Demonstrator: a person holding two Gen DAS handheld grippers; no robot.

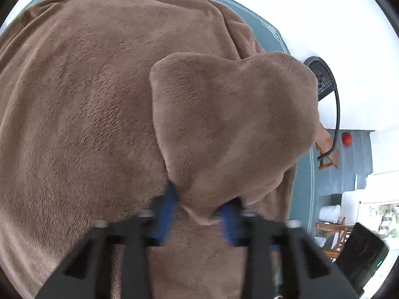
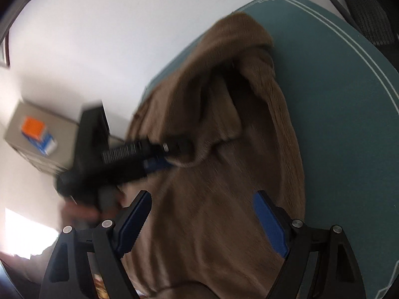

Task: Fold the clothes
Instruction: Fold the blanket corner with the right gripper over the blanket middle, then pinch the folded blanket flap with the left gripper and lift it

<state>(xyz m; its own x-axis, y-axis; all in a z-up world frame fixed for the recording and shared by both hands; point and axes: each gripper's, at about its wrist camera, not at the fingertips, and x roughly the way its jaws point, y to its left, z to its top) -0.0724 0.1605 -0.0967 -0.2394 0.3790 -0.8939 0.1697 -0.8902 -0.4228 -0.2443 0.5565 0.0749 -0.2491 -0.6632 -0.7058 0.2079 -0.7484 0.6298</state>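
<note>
Left gripper (image 1: 199, 214) jaws pinch brown garment (image 1: 87, 99) fold; right gripper (image 2: 202, 221) agape.

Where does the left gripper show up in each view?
Left wrist view: left gripper at bottom centre, jaws pinching a raised fold of the brown garment.
Right wrist view: left of centre, blurred, gripping the garment.
Shared landmark: the teal mat with its white border lines.

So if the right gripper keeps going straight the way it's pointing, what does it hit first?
Most likely the brown fleece garment lying on the teal mat. The open right gripper points down at that cloth with nothing between its fingers; the left gripper sits further ahead, though depth is unclear.
</note>
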